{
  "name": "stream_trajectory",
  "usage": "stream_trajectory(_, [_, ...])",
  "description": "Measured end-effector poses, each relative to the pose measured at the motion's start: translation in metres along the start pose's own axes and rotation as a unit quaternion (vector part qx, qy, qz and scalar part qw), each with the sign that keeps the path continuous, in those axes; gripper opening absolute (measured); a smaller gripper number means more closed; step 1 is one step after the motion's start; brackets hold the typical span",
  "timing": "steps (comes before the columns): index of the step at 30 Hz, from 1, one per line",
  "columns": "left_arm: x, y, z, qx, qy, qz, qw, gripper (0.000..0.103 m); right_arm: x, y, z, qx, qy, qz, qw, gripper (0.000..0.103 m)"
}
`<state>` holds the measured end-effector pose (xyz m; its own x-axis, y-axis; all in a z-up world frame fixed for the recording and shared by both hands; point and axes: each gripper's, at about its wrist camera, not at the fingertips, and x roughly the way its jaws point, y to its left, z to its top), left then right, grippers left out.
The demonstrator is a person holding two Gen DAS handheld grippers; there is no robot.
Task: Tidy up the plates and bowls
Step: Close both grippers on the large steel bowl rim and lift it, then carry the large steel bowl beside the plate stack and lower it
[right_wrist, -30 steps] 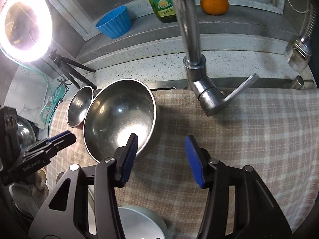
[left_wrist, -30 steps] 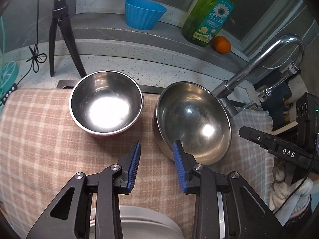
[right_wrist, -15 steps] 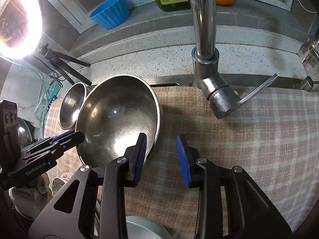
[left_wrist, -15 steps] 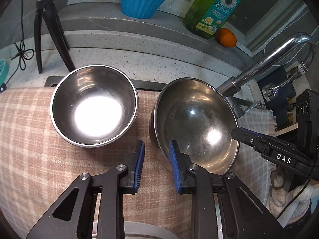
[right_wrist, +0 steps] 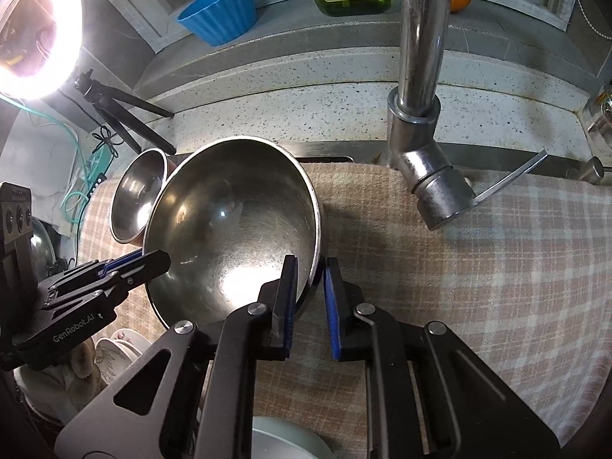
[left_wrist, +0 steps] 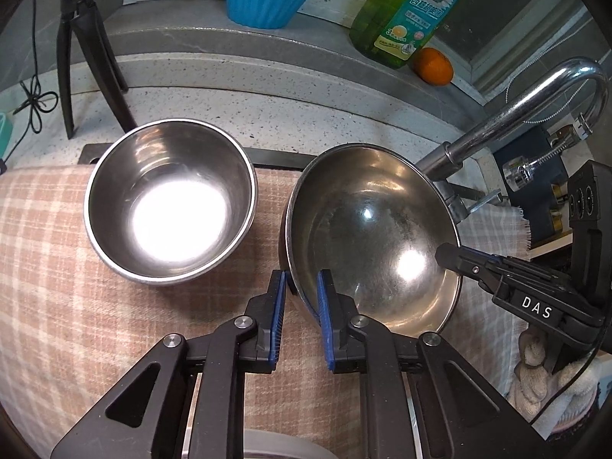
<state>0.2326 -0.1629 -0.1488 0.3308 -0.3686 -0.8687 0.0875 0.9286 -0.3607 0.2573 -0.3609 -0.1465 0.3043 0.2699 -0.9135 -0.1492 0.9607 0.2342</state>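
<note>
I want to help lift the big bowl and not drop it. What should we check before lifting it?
1. Left tongs have just been closing on the big bowl, its rim between the pads: ok.
2. Right tongs have just been closing on the rim on the opposite side: ok.
3. Big bowl looks empty inside: ok.
4. Small bowl stands beside it, close; whether they touch: cannot tell.
5. Tap arches over the cloth near the bowl, so lifting room: cannot tell.
6. Grip firm enough to lift: cannot tell.
</note>
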Motion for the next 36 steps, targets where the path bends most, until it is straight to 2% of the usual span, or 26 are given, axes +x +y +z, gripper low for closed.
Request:
stream_trajectory(14, [-0.041, 0.014, -0.017, 0.005, -0.025, -0.007, 0.9997, 0.015, -0.028, 0.036, -0.015, -0.012, -0.015, 0.011, 1.0, 0.014])
stream_trajectory(23, [-0.078, 0.039, -0.032, -0.001, -0.05, -0.005, 0.9987, 0.015, -0.039, 0.078, -0.03, -0.026, -0.022, 0.026, 0.999, 0.014])
stream_trajectory(36, [-0.124, 0.091, -0.063, -0.029, -0.074, 0.022, 0.9966, 0.015, -0.031, 0.151, -0.048, -0.065, -0.015, 0.05, 0.996, 0.014])
